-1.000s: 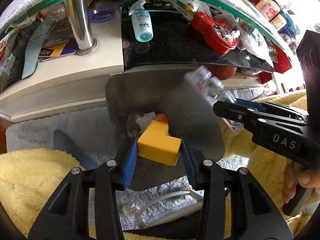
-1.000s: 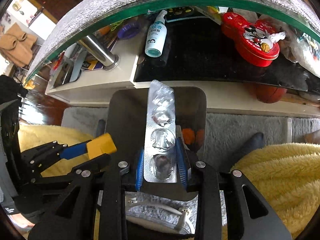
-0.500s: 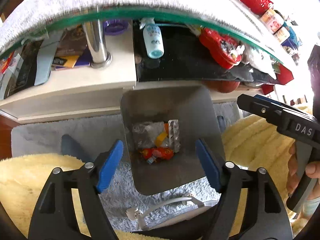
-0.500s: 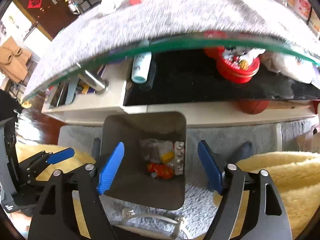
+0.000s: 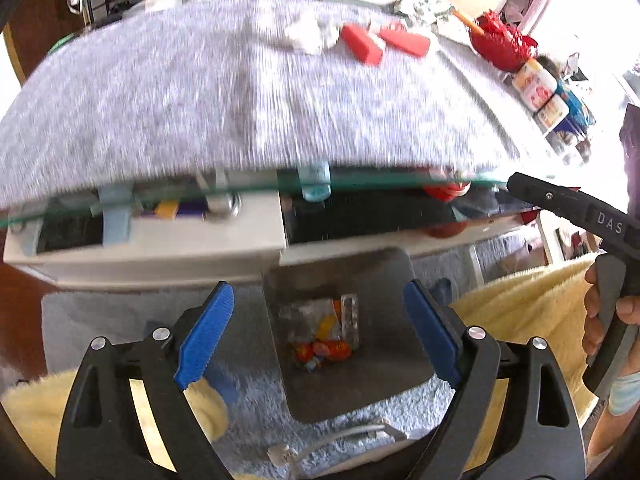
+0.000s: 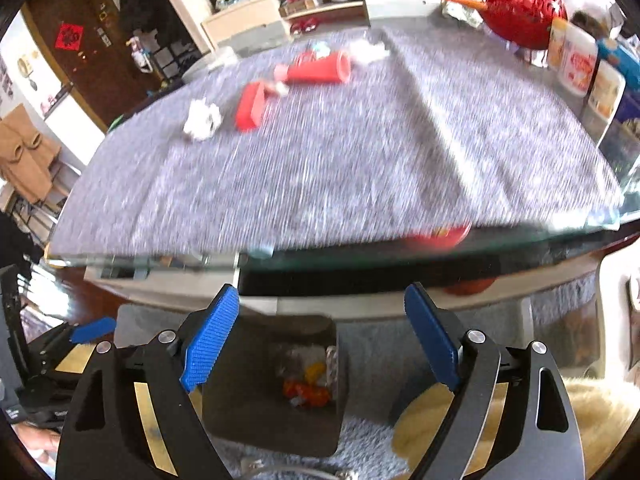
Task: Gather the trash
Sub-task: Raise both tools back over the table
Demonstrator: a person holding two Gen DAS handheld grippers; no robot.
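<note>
Now two claws (image 5: 320, 332) (image 6: 324, 340) agape; one bin (image 5: 376, 384).

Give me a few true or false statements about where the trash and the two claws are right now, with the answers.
1. Both the left claw and the right claw are open and empty. True.
2. The pill strip lies inside the bin. True.
3. The bin stands on top of the table. False: it stands on the floor rug, below the table edge.
4. Red items and a white paper wad lie on the table's grey cloth. True.
5. The left claw grips a yellow block. False: it holds nothing; a yellow piece lies in the bin.
</note>
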